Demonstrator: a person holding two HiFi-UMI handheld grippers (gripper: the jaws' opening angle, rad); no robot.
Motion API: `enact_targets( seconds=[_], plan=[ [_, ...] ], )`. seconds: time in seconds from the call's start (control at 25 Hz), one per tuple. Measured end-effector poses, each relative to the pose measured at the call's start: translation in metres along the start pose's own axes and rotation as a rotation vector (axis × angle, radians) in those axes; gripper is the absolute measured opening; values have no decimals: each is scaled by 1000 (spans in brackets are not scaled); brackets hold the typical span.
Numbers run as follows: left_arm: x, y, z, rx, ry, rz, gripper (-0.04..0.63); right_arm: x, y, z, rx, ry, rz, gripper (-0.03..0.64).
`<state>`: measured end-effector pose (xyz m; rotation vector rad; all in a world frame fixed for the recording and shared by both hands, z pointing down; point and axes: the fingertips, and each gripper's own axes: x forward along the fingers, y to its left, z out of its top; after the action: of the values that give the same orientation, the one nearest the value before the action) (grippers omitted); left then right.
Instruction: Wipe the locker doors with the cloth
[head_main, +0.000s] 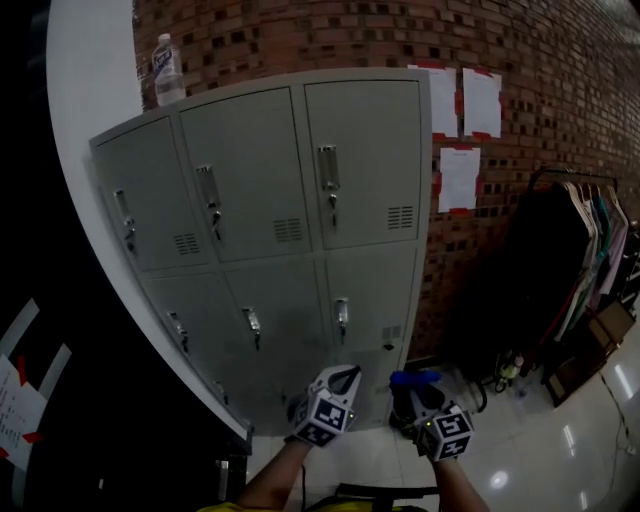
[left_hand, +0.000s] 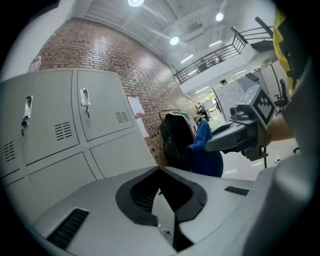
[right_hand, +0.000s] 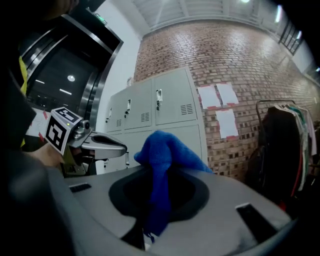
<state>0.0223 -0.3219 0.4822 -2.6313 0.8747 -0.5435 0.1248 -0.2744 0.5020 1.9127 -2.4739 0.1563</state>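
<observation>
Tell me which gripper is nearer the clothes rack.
Right. The right gripper, holding the blue cloth, is on the side of the clothes rack, which stands off to its right. The left gripper is further left, before the lockers.

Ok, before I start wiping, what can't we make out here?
Lockers: bottom row's lower edge hidden behind the left gripper, head view.
Papers: print too small, head view.
Bottle: label too small, head view.
Cloth: gripped end hidden inside the right gripper, right gripper view.
</observation>
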Motion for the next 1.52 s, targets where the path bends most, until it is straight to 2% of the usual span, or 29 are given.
enact_targets(
  seconds=[0.12, 0.28, 0.36, 0.44, 0.52, 0.6, 0.72, 0.8, 0.92, 1.04, 1.12, 1.2, 1.28, 1.44, 1.52],
  plan=[
    [44, 38, 4, 25, 20, 6, 3, 51, -22, 10, 0, 7, 14, 67],
    [92, 61, 0, 25, 51, 8, 3, 100, -51, 17, 5, 9, 54, 67],
    [108, 78, 6, 30, 57, 43, 3, 128, -70, 34, -6, -10, 82, 67],
    [117, 89, 13, 31, 63, 76, 2, 156, -90, 71, -34, -45, 113, 67],
    [126, 102, 25, 46, 57, 103, 3, 184, -108, 149, -96, -134, 146, 67],
    [136, 114, 40, 64, 40, 127, 2, 204, -122, 253, -159, -260, 158, 67],
    [147, 121, 59, 74, 21, 147, 2, 223, -138, 395, -153, -406, 167, 66],
    [151, 121, 60, 69, 22, 144, 3, 225, -139, 473, -157, -468, 175, 67],
    [158, 121, 48, 40, 43, 147, 2, 222, -134, 558, -175, -517, 182, 67],
    [162, 121, 40, 34, 54, 142, 2, 215, -140, 598, -191, -542, 150, 67],
    [164, 124, 35, 25, 56, 146, 2, 213, -143, 594, -178, -545, 155, 67],
    [165, 127, 32, 25, 56, 149, 2, 219, -147, 553, -174, -517, 157, 67],
    [166, 128, 30, 26, 57, 142, 3, 231, -158, 479, -188, -475, 141, 67],
    [172, 122, 28, 13, 56, 111, 2, 254, -170, 282, -153, -328, 68, 67],
    [172, 119, 29, 26, 56, 95, 2, 263, -166, 216, -126, -245, 34, 67]
  ],
)
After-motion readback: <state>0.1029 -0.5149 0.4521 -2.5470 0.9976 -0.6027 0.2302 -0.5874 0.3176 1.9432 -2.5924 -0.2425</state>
